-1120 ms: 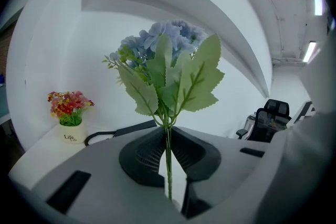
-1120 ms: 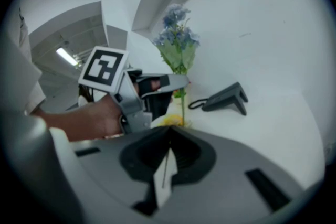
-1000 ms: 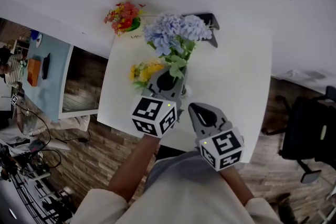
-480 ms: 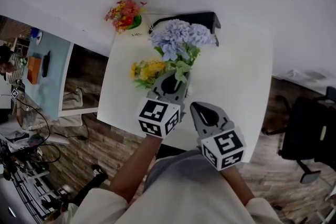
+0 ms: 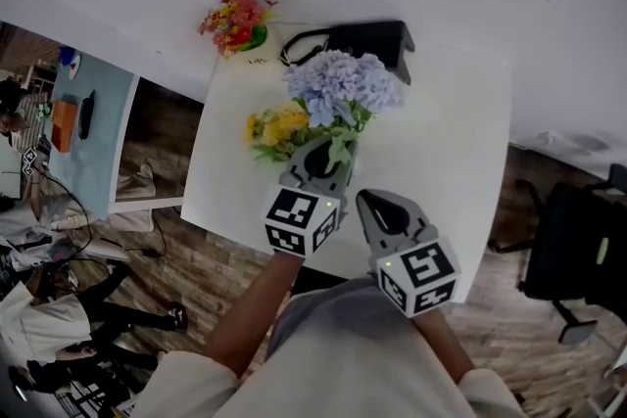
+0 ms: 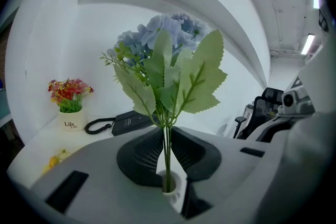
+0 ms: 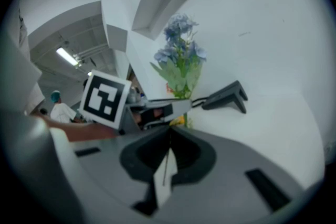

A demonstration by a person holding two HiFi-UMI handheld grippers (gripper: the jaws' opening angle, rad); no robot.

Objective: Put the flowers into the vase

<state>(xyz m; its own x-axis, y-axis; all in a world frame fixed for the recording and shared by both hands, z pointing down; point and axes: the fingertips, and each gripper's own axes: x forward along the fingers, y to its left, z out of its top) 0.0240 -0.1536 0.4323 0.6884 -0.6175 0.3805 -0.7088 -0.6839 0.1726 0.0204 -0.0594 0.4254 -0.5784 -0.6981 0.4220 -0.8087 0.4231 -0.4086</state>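
Blue flower bunch (image 5: 341,85) upright in L gripper (image 5: 315,158), over middle of white table (image 5: 441,152).
L jaws clamped on its thin green stems, gripper aimed fwd & slightly down, bare forearm behind. R gripper (image 5: 366,200) just beside it at near table edge, jaws together, nothing btwn them. Count: 2 grippers, 1 blue bunch, 1 yellow bunch (image 5: 274,127) lying on table by L gripper, 1 red bunch (image 5: 235,18) in sm. white pot (image 6: 69,123) at far corner, 1 black phone (image 5: 358,39).

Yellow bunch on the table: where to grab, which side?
Its stems, not the blooms. The yellow bunch lies flat on the table, blooms toward the left edge, greenery trailing toward the person; the stem end hides under the left tongs holding the blue flowers. Likely approach from the near side, right tongs.
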